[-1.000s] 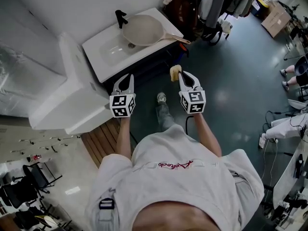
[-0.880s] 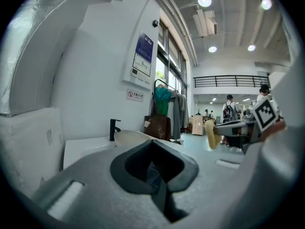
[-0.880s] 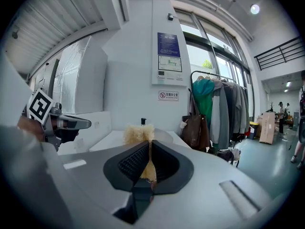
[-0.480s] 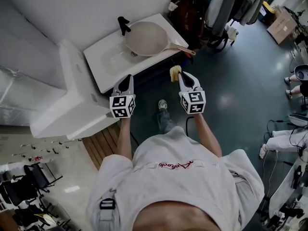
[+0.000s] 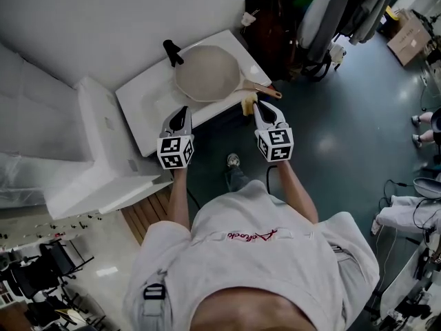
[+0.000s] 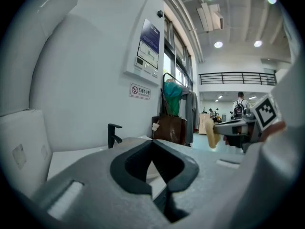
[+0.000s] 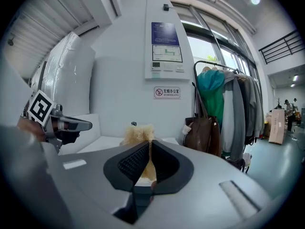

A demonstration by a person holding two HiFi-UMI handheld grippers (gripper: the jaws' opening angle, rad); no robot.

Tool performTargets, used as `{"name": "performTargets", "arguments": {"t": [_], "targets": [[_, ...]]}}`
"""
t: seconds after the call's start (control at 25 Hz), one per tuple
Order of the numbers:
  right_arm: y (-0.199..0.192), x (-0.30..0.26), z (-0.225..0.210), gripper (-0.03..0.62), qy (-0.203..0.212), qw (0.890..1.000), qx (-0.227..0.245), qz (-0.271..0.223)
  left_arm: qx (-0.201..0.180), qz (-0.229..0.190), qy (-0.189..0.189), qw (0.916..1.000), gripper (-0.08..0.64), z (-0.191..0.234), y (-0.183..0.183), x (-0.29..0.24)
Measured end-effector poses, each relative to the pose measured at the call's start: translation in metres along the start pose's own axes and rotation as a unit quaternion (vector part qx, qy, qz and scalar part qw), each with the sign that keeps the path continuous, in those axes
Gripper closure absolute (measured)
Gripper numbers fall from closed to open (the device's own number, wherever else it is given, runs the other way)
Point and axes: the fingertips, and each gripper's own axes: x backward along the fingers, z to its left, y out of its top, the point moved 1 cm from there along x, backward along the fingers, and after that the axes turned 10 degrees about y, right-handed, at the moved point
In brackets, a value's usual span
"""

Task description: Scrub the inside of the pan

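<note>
A beige pan [image 5: 206, 73] with a wooden handle rests in the white sink [image 5: 148, 101], beside a black tap [image 5: 171, 51]. My right gripper [image 5: 255, 106] is shut on a yellow sponge [image 5: 249, 102], held just short of the sink's front edge near the pan handle. In the right gripper view the sponge [image 7: 139, 135] sticks up between the jaws. My left gripper [image 5: 181, 114] hangs shut and holds nothing, in front of the sink. In the left gripper view the tap [image 6: 113, 134] shows ahead and the other gripper with its sponge [image 6: 211, 131] at the right.
A white toilet cistern [image 5: 103, 150] stands left of the sink. A brown bag [image 7: 202, 132] and hanging clothes [image 7: 224, 109] on a rack are to the right of the sink. Dark floor lies below, with wooden decking [image 5: 145, 205] at the left.
The sink and pan have come closer under both grippers; the sponge now sits by the pan handle at the sink's edge. Both grippers keep their grip state.
</note>
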Motion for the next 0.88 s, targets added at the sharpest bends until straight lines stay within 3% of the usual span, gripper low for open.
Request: {"name": "performTargets", "arguments": {"t": [0.48, 0.88], "targets": [[0.03, -0.091, -0.064, 0.566, 0.025, 1.0, -0.002, 0.002, -0.003, 0.006, 0.008, 0.9999, 0.561, 0.012, 0.035, -0.109], [0.043, -0.159, -0.099, 0.566, 0.047, 0.999, 0.001, 0.01, 0.0, 0.019, 0.022, 0.9996, 0.56, 0.033, 0.039, -0.175]]}}
